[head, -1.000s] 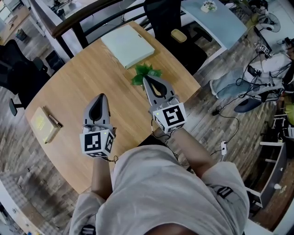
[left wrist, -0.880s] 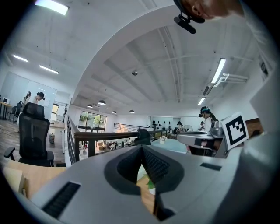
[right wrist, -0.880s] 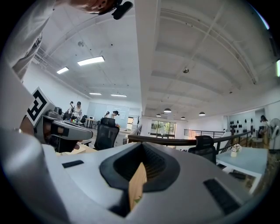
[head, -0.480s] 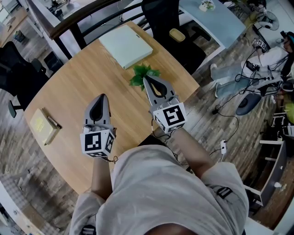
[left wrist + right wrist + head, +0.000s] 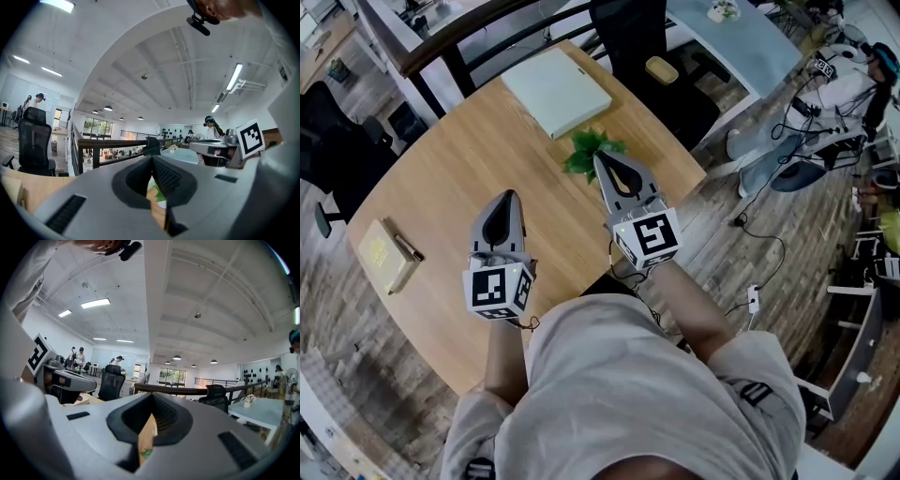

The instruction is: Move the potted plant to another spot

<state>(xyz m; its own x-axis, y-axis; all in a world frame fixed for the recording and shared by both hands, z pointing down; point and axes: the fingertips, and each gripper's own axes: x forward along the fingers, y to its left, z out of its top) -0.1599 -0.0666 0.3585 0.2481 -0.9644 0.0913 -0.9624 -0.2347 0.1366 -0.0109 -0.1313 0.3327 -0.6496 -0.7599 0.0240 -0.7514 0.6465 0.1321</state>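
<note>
The potted plant (image 5: 591,150), a small bunch of green leaves, stands on the round wooden table (image 5: 459,159) towards its far right side. My right gripper (image 5: 605,160) is shut and level, with its tip right at the near edge of the leaves and nothing between the jaws. A sliver of leaf (image 5: 146,453) shows through the slot under the closed right gripper (image 5: 152,395). My left gripper (image 5: 504,199) hovers shut over the table's middle, well left of the plant. Past the closed left gripper (image 5: 152,157) a bit of the plant (image 5: 159,193) is visible.
A pale green flat box (image 5: 558,89) lies on the table behind the plant. At the left edge lie a yellow notebook (image 5: 380,255) and a pen. A black chair (image 5: 633,28) stands beyond the table, and cables (image 5: 769,244) trail across the floor on the right.
Both grippers and the plant stay where they were. A person seated at the far right of the room has shifted upward in the head view.
</note>
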